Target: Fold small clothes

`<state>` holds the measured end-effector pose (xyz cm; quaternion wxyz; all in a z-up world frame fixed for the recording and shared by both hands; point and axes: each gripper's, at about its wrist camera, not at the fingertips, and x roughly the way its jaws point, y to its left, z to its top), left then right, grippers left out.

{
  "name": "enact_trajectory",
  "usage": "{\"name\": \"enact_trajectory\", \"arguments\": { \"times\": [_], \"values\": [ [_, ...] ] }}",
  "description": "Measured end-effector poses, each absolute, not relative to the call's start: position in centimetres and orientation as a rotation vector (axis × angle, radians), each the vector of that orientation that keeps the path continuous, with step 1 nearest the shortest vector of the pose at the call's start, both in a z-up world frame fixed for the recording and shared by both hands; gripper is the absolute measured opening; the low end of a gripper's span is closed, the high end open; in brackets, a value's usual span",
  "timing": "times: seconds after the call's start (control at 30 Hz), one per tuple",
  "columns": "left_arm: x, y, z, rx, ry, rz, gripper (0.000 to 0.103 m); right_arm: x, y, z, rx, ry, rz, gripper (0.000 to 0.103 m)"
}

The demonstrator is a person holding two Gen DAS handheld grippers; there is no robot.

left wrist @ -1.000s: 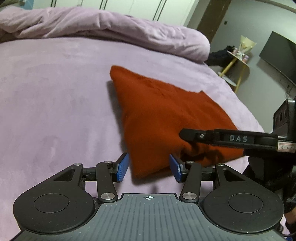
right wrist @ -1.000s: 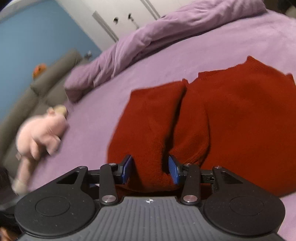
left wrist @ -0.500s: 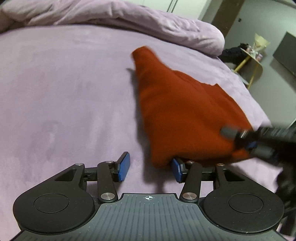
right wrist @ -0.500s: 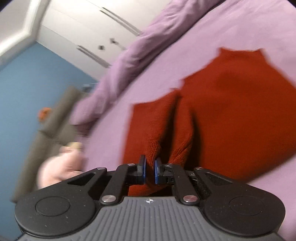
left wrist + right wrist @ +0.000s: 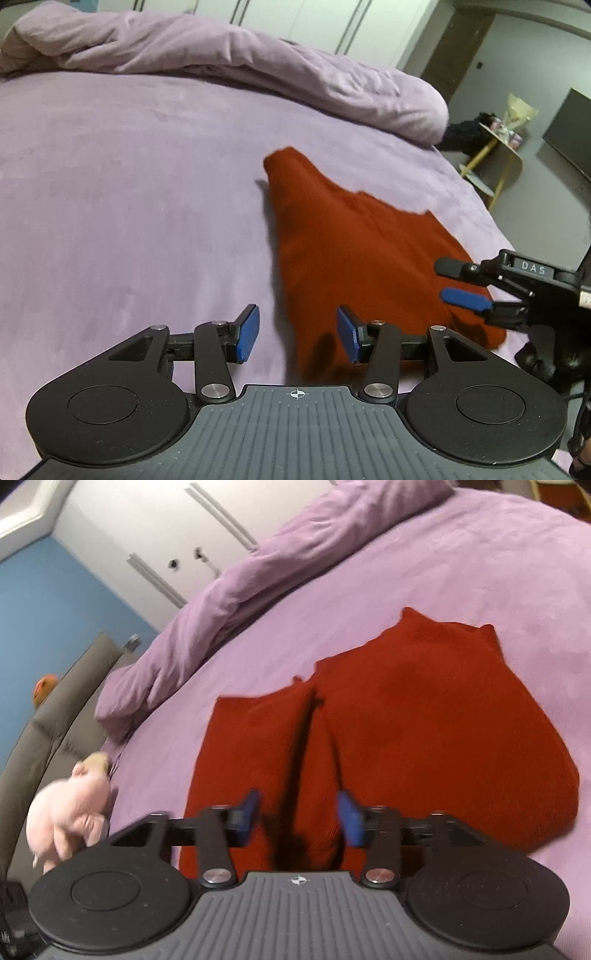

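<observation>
Nearest in the left wrist view, the left claw [image 5: 297,334] is seen spread, nothing between its blue pads, with the near corner of the red garment [image 5: 362,258] lying just under its right pad. In the right wrist view, the right claw [image 5: 300,814] is likewise spread and empty, poised over a raised lengthwise crease in the garment [image 5: 388,731]. The garment is laid on the purple bed [image 5: 129,184], part-folded, one panel turned over alongside the main body. The step in hand is judged to be a fresh grasp for the next fold. It would be done well if both near corners were pinched through all layers, lifted together and carried evenly toward the far edge, so the crease is not dragged askew. Beyond, a bunched duvet [image 5: 240,62] is noted; a pink soft toy [image 5: 70,805] lies at the bed's edge.
</observation>
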<state>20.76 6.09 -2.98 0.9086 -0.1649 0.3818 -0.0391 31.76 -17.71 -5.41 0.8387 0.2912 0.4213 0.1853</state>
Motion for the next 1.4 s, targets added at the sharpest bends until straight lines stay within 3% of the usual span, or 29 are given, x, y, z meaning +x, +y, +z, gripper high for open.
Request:
{"name": "enact_trajectory", "arguments": {
  "times": [0.3,0.37,0.43,0.5,0.67,0.8,0.93,1.2,1.3,1.37,1.4],
  "values": [
    [24.8,5.1,-5.8,-0.391,0.846,-0.093,0.051,37.3,-16.8,-9.6,0.864,1.011,0.486,0.060],
    [24.8,5.0,-5.8,-0.387,0.845,-0.096,0.051,37.7,-16.1,-9.7,0.841,1.008,0.489,0.051],
    [24.6,4.9,-5.7,-0.379,0.845,-0.097,0.051,38.1,-14.6,-9.3,0.784,1.000,0.485,0.030],
    [24.3,4.9,-5.5,-0.385,0.847,-0.088,0.052,38.0,-13.8,-8.8,0.703,0.981,0.479,0.020],
    [22.4,4.1,-3.8,-0.356,0.820,-0.102,0.052,36.1,-11.7,-5.2,0.349,0.870,0.431,0.010],
    [20.7,3.0,-3.3,-0.318,0.829,-0.146,0.056,34.0,-11.5,-2.3,0.166,0.750,0.401,0.010],
    [20.6,0.9,-4.3,-0.240,0.873,-0.185,0.057,33.4,-14.0,-1.3,0.176,0.724,0.359,0.010],
    [23.0,-1.2,-6.8,-0.237,0.935,-0.181,0.060,34.2,-17.6,-5.8,0.161,0.839,0.262,0.011],
    [22.5,-1.1,-6.7,-0.230,0.929,-0.184,0.060,34.0,-19.4,-6.7,0.289,0.849,0.286,0.017],
    [22.4,-1.2,-6.7,-0.233,0.931,-0.179,0.058,34.1,-20.3,-6.7,0.386,0.868,0.317,0.027],
    [22.4,-1.2,-6.7,-0.237,0.928,-0.177,0.058,34.3,-21.1,-6.7,0.464,0.886,0.337,0.036]
  ]
}}
